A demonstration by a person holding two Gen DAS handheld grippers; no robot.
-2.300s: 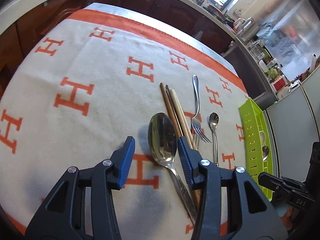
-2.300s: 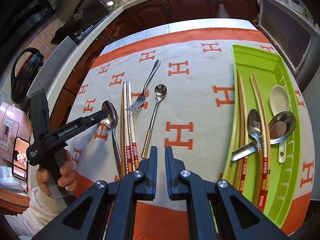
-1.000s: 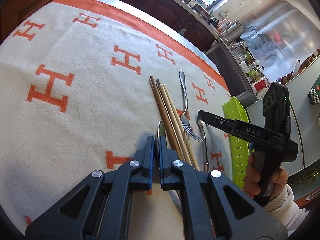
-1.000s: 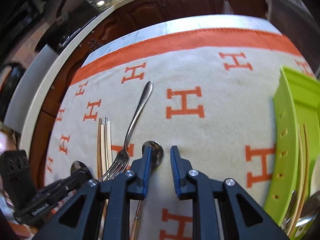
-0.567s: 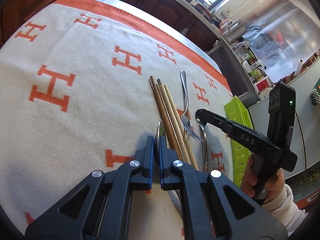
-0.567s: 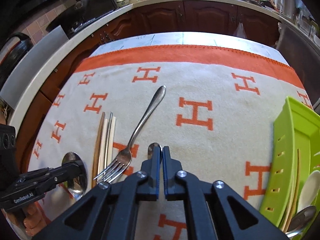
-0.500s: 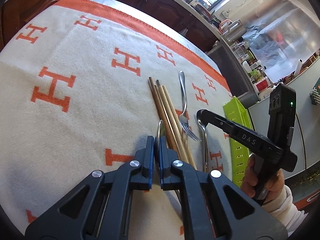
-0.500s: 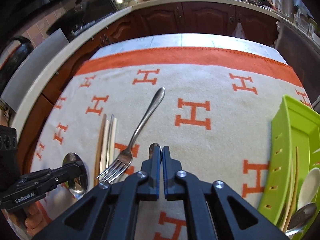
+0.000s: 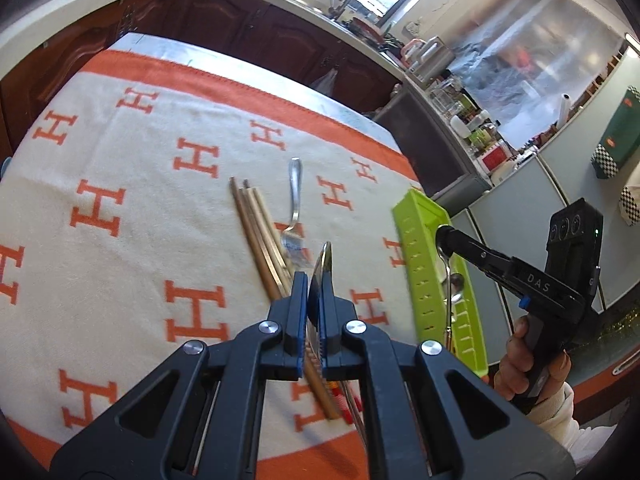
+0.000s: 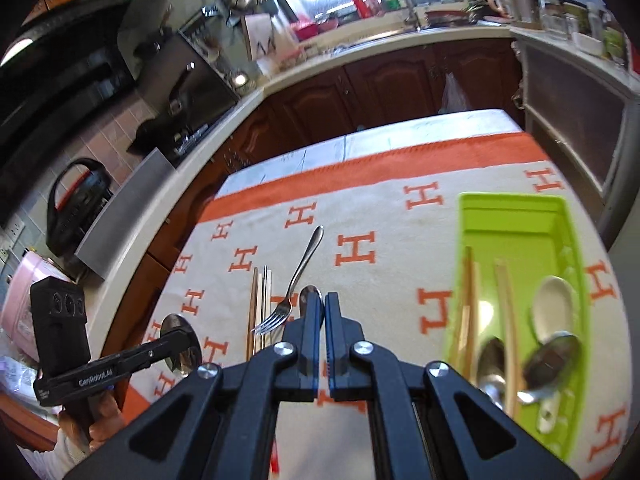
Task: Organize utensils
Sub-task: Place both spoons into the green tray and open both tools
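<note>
My left gripper (image 9: 314, 280) is shut on a large steel spoon (image 9: 325, 258), whose bowl shows edge-on and is held above the cloth. My right gripper (image 10: 323, 301) is shut on a small steel spoon (image 10: 311, 292). The left wrist view shows that gripper (image 9: 443, 234) above the green tray (image 9: 420, 256), the small spoon (image 9: 442, 250) hanging from it. A fork (image 9: 294, 200) and wooden chopsticks (image 9: 260, 236) lie on the cloth. In the right wrist view my left gripper (image 10: 180, 344) sits at the lower left.
The green tray (image 10: 516, 220) holds chopsticks, steel spoons and a white ceramic spoon (image 10: 554, 312). A white cloth with orange H marks (image 9: 120, 160) covers the table. Dark cabinets and a crowded counter stand beyond it. A hand (image 9: 520, 356) grips the right tool.
Both grippers have risen from the cloth, each with its spoon. The right one has carried the small spoon right, over the green tray. The fork and chopsticks have not moved.
</note>
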